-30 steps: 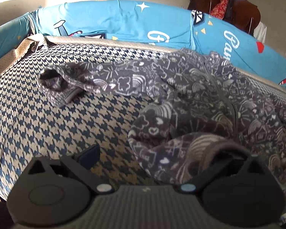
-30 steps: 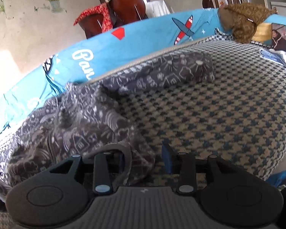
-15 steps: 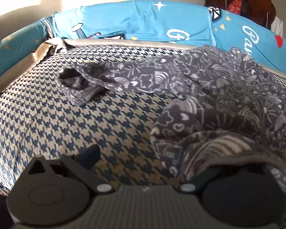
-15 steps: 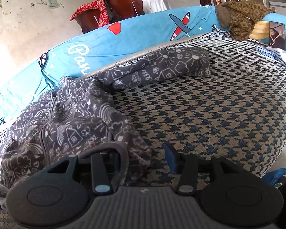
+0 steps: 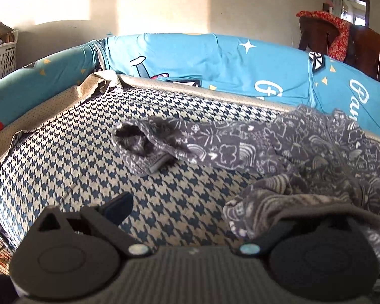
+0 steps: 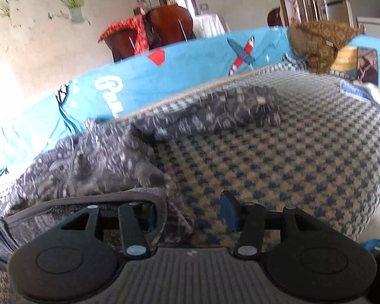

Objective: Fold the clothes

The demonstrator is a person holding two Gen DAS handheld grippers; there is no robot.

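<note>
A dark grey fleece jacket (image 5: 304, 157) with white doodle print lies crumpled on the houndstooth bed cover (image 5: 71, 157). One sleeve (image 5: 179, 144) stretches left, its cuff open. My left gripper (image 5: 197, 210) is open; the left finger (image 5: 119, 206) is bare and the jacket's hem drapes over the hidden right finger. In the right wrist view the jacket (image 6: 93, 162) is blurred, and its other sleeve (image 6: 228, 111) lies toward the back. My right gripper (image 6: 190, 210) is open. The grey hem band (image 6: 93, 202) loops over its left finger, and the blue pad of the right finger (image 6: 228, 210) is bare.
A bright blue printed sheet (image 5: 195, 60) rings the bed's far side. A brown chair with red cloth (image 5: 342, 38) stands behind it. A white basket (image 5: 1, 58) sits far left. A brown plush (image 6: 319, 43) and a phone (image 6: 367, 65) lie at the bed's right end.
Both grippers have drawn apart with the hem hooked on their inner fingers. The left view now shows the jacket farther right; the right view has tilted and is blurred by motion.
</note>
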